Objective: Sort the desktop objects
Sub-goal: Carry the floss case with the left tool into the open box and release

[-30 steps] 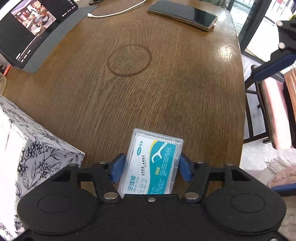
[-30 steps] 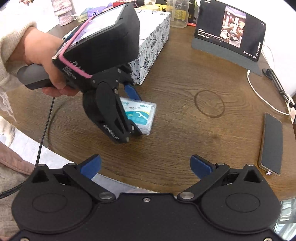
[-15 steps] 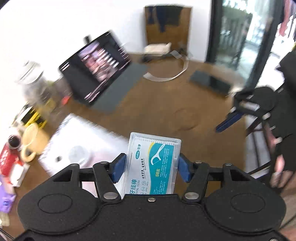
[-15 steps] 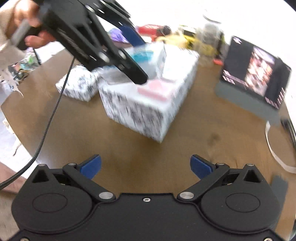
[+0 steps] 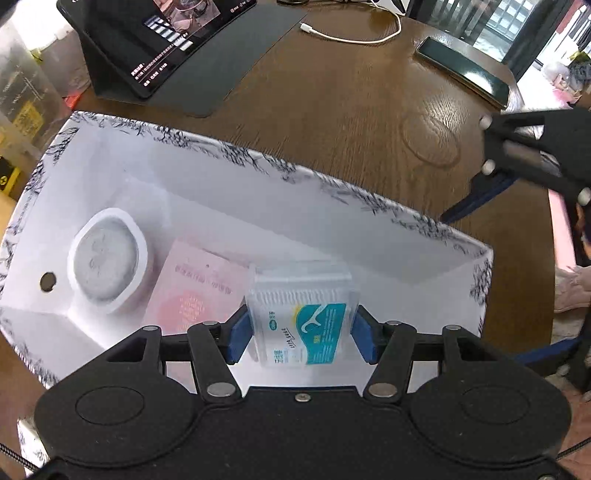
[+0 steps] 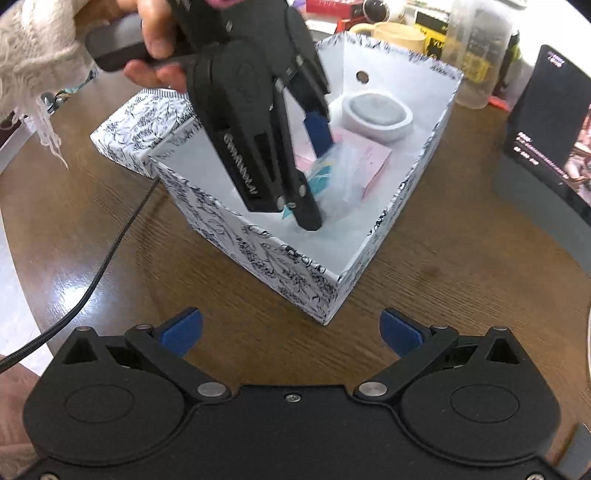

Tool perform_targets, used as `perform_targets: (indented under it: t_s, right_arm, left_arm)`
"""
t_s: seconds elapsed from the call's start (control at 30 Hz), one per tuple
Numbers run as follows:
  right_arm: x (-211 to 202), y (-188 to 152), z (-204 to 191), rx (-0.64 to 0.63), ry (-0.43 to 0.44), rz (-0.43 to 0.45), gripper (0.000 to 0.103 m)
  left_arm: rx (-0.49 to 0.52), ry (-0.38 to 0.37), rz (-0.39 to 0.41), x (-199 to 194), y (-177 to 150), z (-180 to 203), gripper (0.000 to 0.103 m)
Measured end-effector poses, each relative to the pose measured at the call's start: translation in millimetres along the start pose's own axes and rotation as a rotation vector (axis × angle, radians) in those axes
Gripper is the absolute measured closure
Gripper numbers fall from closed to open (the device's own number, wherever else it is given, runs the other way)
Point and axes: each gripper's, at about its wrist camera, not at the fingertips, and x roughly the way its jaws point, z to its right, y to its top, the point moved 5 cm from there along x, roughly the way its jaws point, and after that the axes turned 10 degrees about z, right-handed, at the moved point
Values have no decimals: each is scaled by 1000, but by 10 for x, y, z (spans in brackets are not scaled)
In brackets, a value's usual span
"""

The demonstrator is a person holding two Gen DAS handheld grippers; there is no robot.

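A clear dental floss pick box [image 5: 303, 317] with a teal label sits between the blue pads of my left gripper [image 5: 300, 334], which is shut on it. It hangs inside the open floral-patterned box [image 5: 258, 162], low over the white floor. A pink packet [image 5: 199, 284] and a white round dish [image 5: 107, 264] lie in that box. In the right wrist view the left gripper [image 6: 314, 173] reaches down into the floral box [image 6: 295, 266] with the floss box [image 6: 332, 170] blurred. My right gripper [image 6: 290, 332] is open over bare table before the box.
A tablet [image 5: 147, 33] on a dark stand is behind the box, with a white cable [image 5: 351, 35] and a phone [image 5: 461, 70] further right. The box lid [image 6: 140, 125] lies at the left. A mug [image 6: 388, 35] and jar [image 6: 476, 51] stand behind. A person's hand [image 6: 155, 44] holds the left gripper.
The left gripper lifted the floss box off the table, swung it left and lowered it into the floral box. The right gripper turned toward the box and stayed open.
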Motion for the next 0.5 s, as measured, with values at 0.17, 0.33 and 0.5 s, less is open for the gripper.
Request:
perform_targets:
  t_s: [0.17,0.33,0.5]
  right_arm:
    - [85,26,31,-4,18,3,0]
    - [141,38,41,-4,14,10,0]
    - [161,16,61,2,13,17,0]
  left_arm:
    - [87,-54,-99,8,18,12,47]
    - [121,-70,-134,141,105,38,47]
    - [143,-95,-206,366,66,107,46]
